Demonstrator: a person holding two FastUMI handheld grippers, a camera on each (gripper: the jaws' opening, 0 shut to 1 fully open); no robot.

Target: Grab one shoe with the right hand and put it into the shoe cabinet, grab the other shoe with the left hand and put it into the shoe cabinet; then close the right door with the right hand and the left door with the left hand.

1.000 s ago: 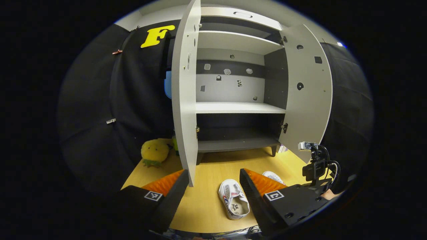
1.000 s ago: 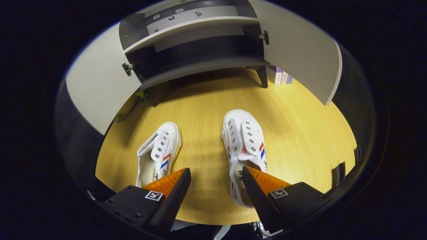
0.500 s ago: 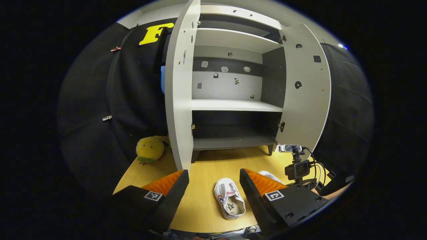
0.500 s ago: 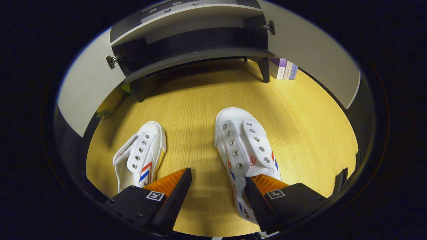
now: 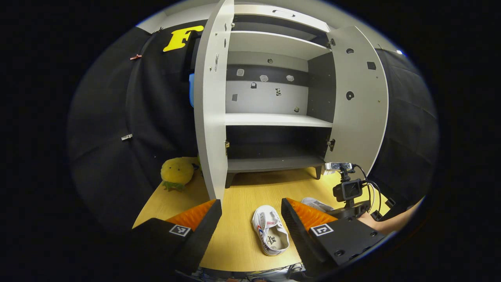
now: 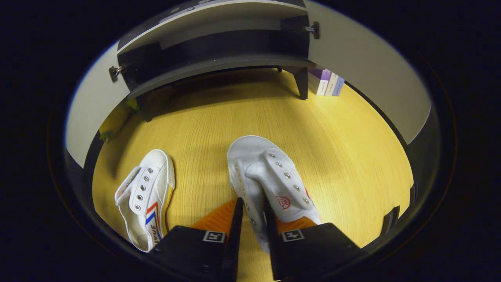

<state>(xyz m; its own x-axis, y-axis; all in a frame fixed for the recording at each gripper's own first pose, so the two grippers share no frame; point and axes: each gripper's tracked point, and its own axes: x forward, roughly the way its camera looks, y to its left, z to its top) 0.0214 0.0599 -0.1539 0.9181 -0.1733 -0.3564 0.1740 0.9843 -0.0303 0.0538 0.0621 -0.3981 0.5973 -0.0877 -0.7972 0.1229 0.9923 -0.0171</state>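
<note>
In the right gripper view my right tool (image 6: 252, 213) is pinching the side wall of the right-hand shoe (image 6: 270, 176) at lower centre, while the other shoe (image 6: 146, 196) lies apart at lower left on the wooden surface (image 6: 352, 137). My left tool (image 5: 250, 213) hangs spread and empty at the bottom of the left gripper view, with the open shoe cabinet (image 5: 274, 117) filling the middle of the frame. I judge the grip thin, on soft canvas only, so the shoe may swing, slip out as I lift, or catch the low shelf edge going in.
</note>
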